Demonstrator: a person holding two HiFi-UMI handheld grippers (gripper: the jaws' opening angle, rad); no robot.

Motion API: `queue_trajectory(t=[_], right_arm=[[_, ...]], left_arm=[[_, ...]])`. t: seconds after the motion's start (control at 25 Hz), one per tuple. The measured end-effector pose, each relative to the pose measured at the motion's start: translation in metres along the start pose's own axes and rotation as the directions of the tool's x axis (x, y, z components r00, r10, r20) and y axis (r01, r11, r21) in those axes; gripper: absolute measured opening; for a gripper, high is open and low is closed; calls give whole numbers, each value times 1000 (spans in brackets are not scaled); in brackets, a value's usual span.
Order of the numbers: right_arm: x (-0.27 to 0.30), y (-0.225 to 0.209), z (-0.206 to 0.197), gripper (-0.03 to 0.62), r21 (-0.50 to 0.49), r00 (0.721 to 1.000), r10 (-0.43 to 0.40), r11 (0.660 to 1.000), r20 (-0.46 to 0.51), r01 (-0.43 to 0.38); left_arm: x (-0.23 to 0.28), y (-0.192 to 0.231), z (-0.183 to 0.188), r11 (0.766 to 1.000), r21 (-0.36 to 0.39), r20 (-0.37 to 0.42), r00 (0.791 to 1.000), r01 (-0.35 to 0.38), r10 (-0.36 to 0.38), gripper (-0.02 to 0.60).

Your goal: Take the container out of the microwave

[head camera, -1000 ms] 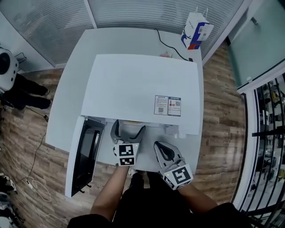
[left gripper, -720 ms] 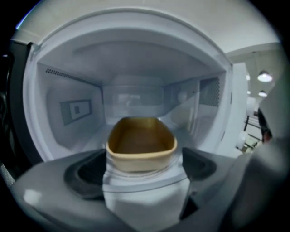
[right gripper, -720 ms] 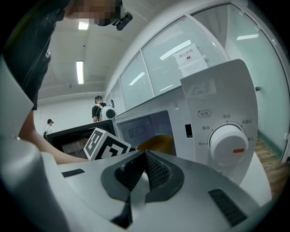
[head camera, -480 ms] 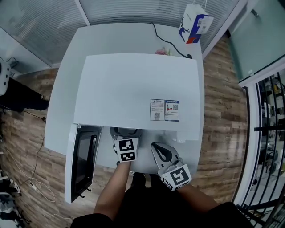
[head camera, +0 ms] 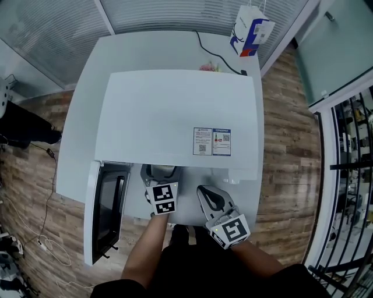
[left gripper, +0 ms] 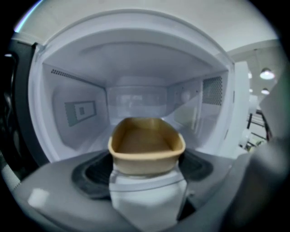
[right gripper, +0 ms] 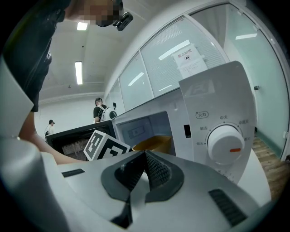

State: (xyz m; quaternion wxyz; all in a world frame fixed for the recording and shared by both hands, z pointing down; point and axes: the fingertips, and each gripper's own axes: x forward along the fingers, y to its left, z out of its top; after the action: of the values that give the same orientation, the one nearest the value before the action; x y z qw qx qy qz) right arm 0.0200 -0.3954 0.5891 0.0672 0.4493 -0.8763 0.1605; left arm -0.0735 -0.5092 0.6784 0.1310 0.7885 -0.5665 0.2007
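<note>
A white counter (head camera: pixel 145 52) spreads ahead of the right tongs (head camera: pixel 207 191), with plank floor (head camera: pixel 285 151) on both sides. Slatted blinds (head camera: pixel 163 14) run across far ahead. A paper bag (head camera: pixel 249 29) stands at the counter's far corner, ahead and to the right. Black racks (head camera: pixel 349 174) line the far right. Strip lights (right gripper: pixel 79 72) glow on the ceiling, above and to the left.

Between the jaws of the left gripper (head camera: pixel 158 174), just now closing in but not yet pressing: container (left gripper: pixel 146 144), inside the microwave (head camera: pixel 175 116) cavity. Left of that gripper: door (head camera: pixel 108 209), swung open. Right of it, outside the cavity: right gripper (right gripper: pixel 145 156), with control dial (right gripper: pixel 225 144) ahead and to its right. Under the microwave: table (head camera: pixel 145 49). Far beyond both grippers, at the table's back corner: paper bag (head camera: pixel 249 29).
</note>
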Motion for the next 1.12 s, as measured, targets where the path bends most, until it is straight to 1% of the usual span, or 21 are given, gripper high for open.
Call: queue_trajectory(t=[0.12,0.24,0.4,0.6,0.8,0.96,1.12], right_arm=[[-4,3,2,-2,-12,1000,-5,1000,5,5],[-8,8,4,-2,-21,1000,-14,1000,10,14],[-13,17,7,-2,-34,999,-25,999,25,26],[-21,34,14,-2,-43,998,-23,999,66,26],[-30,45,15,-2,-53,995,-47,997,91,52],[-35,53,17,-2,-65,991,-73,995,109,80],[-39,59,20,-2,-80,987,-104,990,123,114]], left_arm=[[-14,-2,-2,1000,17,11,1000,0,0,456],[-30,-5,-9,1000,13,13,1000,11,-11,454],[-54,-12,-18,999,7,16,999,37,-37,454],[-88,-22,-30,997,17,23,997,75,-76,453],[-123,-24,-44,994,28,29,994,108,-108,451],[-148,-16,-45,994,30,60,992,107,-109,451],[-171,-8,-36,995,15,111,989,95,-97,451]])
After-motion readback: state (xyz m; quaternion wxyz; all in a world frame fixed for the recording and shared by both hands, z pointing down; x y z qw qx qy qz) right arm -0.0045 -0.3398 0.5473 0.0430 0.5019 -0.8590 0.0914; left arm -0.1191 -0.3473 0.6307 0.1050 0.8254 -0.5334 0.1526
